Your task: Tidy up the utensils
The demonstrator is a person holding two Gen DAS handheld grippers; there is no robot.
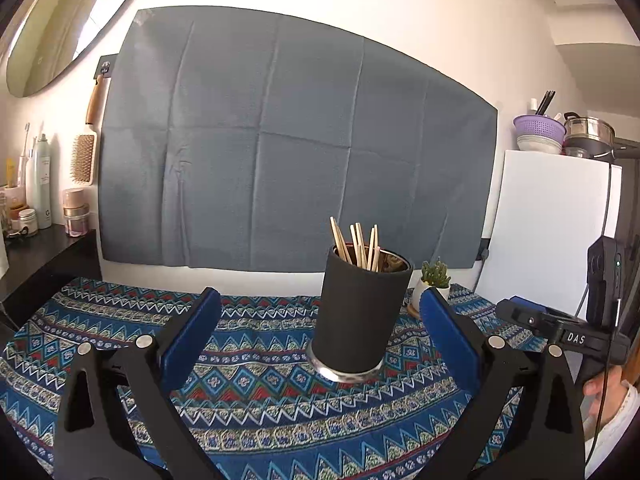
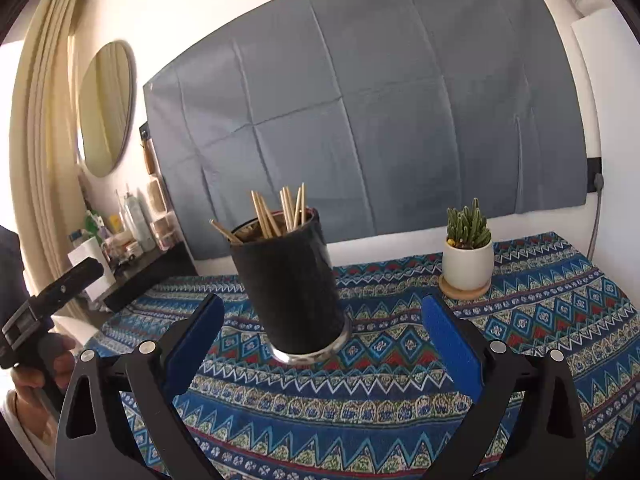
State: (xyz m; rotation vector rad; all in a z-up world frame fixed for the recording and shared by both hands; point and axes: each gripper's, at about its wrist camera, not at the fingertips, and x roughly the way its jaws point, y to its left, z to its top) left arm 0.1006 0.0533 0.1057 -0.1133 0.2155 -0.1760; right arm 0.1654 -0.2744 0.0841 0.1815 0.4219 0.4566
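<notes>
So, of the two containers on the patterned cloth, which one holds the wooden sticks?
The tall black cup, standing nearest the open fingers. The other, a small white pot on a wooden coaster farther back, holds a cactus instead.

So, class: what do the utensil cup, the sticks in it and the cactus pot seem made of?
Utensil cup: matte black sleeve, shiny metal base rim, probably steel. Chopsticks: pale tan, likely bamboo or wood. Cactus pot: smooth glossy white, probably ceramic, on a wooden-looking coaster.
</notes>
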